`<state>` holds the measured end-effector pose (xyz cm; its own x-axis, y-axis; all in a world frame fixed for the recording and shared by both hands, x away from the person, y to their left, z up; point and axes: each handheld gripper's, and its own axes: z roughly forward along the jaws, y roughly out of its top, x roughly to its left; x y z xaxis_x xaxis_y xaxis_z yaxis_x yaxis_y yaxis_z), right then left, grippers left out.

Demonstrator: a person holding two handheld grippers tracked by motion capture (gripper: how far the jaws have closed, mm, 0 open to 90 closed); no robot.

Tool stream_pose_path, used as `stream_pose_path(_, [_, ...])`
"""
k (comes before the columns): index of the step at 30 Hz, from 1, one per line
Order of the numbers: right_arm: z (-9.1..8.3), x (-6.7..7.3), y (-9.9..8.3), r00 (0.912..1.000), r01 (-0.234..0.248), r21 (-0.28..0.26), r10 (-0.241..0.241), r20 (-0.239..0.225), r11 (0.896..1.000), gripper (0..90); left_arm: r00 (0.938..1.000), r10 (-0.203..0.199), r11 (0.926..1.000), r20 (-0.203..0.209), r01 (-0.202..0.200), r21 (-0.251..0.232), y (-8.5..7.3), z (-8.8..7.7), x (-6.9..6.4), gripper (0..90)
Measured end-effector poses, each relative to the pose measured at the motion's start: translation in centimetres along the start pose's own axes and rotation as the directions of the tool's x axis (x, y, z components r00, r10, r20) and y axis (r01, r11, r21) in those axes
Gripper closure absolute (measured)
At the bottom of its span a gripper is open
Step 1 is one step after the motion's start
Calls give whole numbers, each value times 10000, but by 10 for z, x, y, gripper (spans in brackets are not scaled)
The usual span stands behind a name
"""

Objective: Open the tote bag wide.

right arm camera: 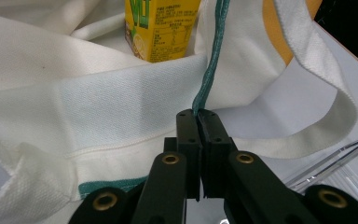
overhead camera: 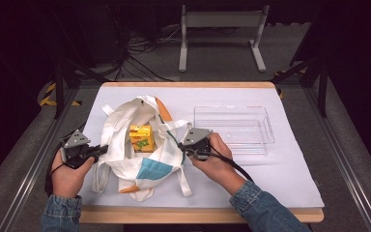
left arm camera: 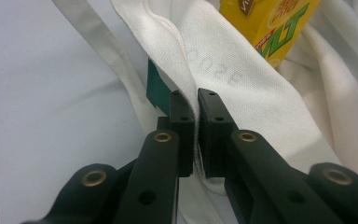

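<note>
A white cloth tote bag [overhead camera: 125, 145] with teal and orange patches lies open on the table. A yellow drink carton [overhead camera: 141, 137] stands inside it. My left gripper [overhead camera: 104, 148] is at the bag's left rim; in the left gripper view my left gripper [left arm camera: 195, 100] is shut on the bag's white hem [left arm camera: 191, 74], with the carton [left arm camera: 270, 23] behind. My right gripper [overhead camera: 181, 146] is at the bag's right rim; in the right gripper view my right gripper [right arm camera: 198, 114] is shut on the teal-edged rim [right arm camera: 209, 70], with the carton [right arm camera: 161, 25] beyond.
A clear plastic bin [overhead camera: 232, 128] stands on the white table cover [overhead camera: 280, 169] just right of the bag, close behind my right hand. The bag's straps [overhead camera: 183, 179] trail toward the table's front edge. A metal stand [overhead camera: 222, 34] is on the floor beyond.
</note>
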<state>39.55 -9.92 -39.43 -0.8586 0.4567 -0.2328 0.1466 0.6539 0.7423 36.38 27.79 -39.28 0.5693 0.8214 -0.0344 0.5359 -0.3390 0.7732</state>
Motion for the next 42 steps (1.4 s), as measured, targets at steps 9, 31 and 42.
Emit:
stream_pose_path(9, [-13, -8, 5, 9980, -515, -1060, 472, -428, 9930, 737, 9993, -108, 9964, -358, 77, -846, 8, -20, 2, 562])
stream_pose_path(31, [-6, -26, 75, 9873, -1535, -3234, 1310, -904, 9337, 516, 9972, -720, 9764, -193, 666, -2055, 43, 9, 32, 438])
stream_pose_path(42, [14, -36, 81, 9857, -1642, -2887, 1461, -834, 9432, 822, 9982, -599, 9847, -94, 576, -1644, 42, 21, 42, 889])
